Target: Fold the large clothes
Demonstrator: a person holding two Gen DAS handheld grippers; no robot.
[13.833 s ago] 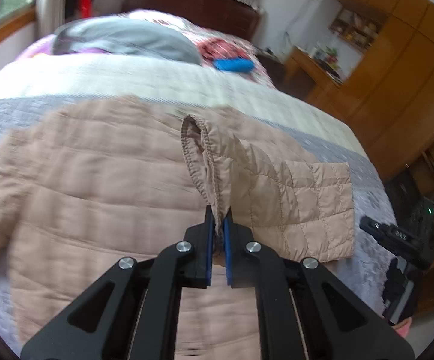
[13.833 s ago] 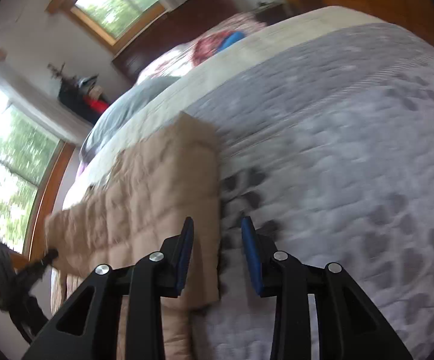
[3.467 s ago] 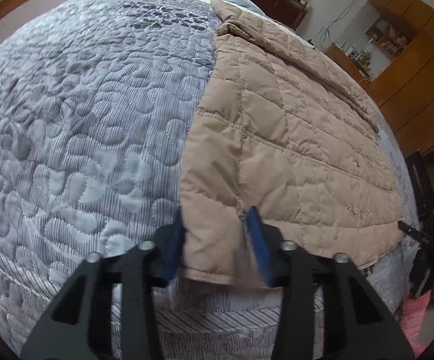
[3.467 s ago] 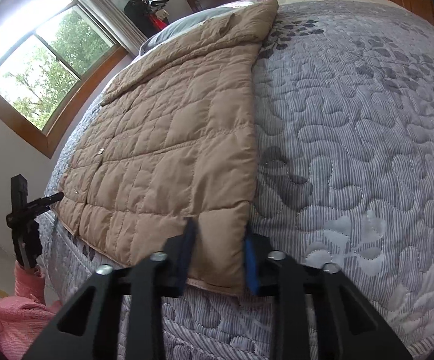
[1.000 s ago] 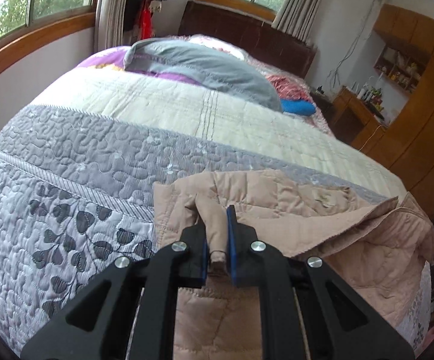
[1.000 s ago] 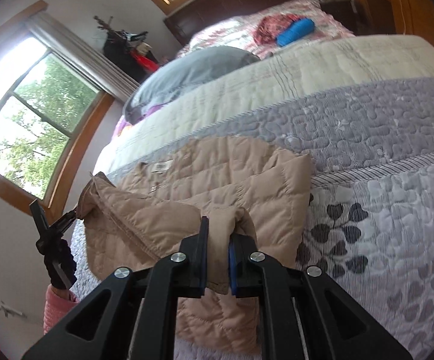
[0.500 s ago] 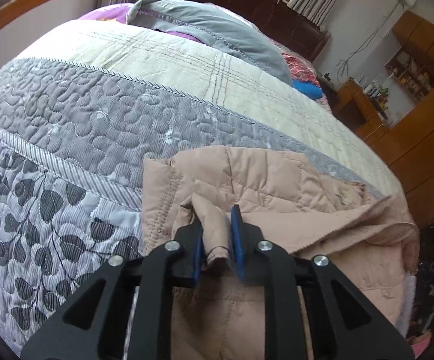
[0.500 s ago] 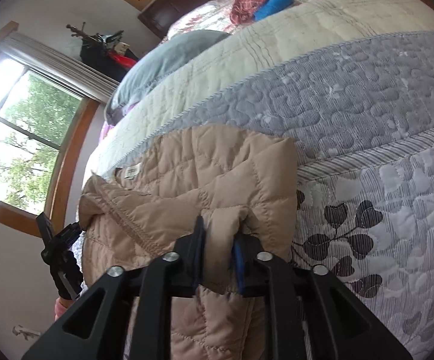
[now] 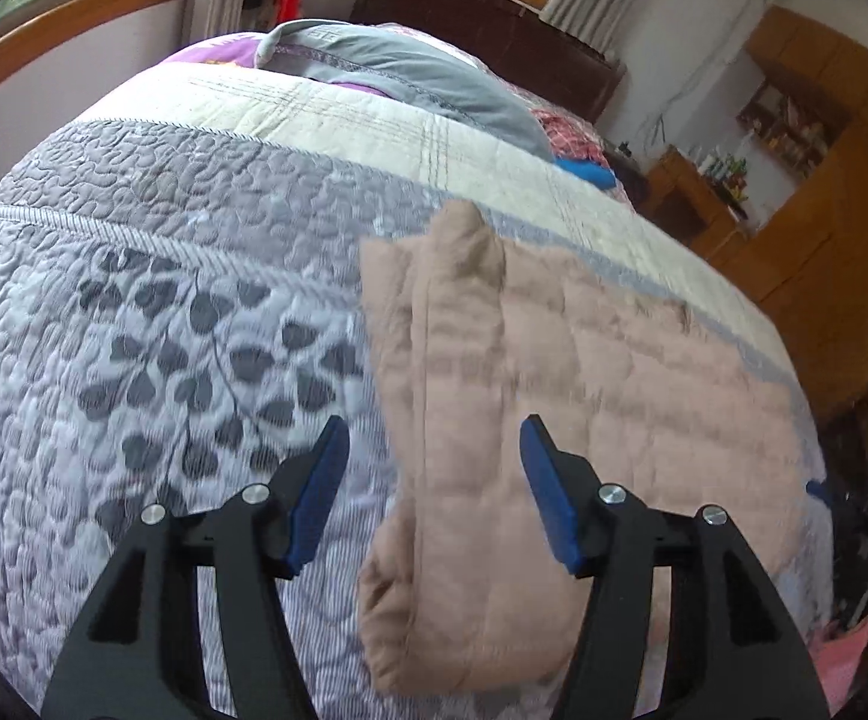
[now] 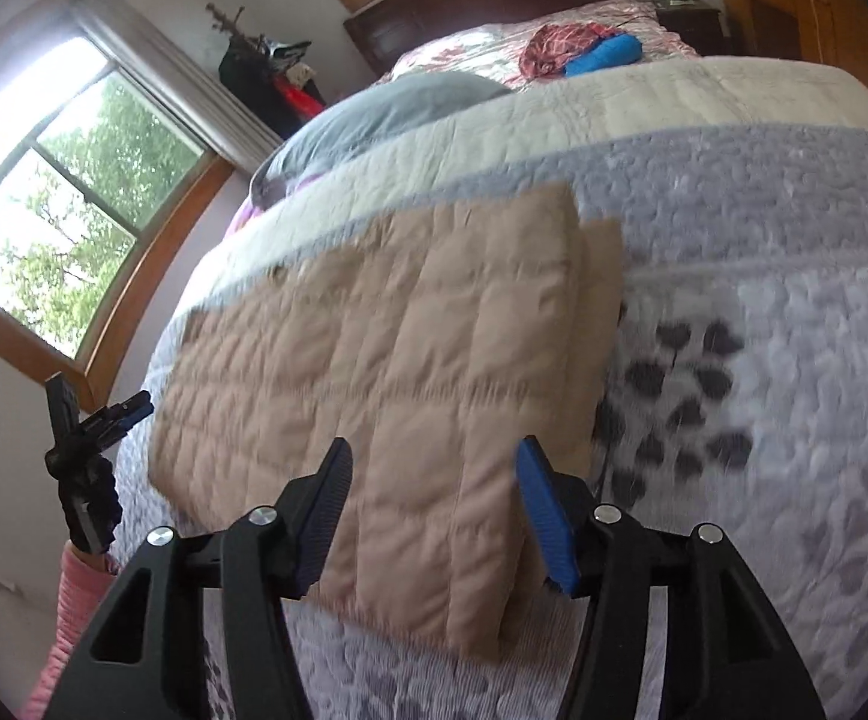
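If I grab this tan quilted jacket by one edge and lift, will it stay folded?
Probably not: the tan quilted jacket looks soft and puffy, so it would likely droop and unfold. Its stacked layers sit loosely at the right edge. It seems light for its bulk and may slide on the quilt.

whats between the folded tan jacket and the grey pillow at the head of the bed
Only bedcover: in the right wrist view, the grey quilted band and the cream quilted band lie between the folded tan quilted jacket and the grey pillow.

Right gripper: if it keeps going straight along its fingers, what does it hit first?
Most likely the folded tan jacket lying on the quilt. The right gripper points down at it, jaws opening, pads clear of the fabric. Depth is unclear.
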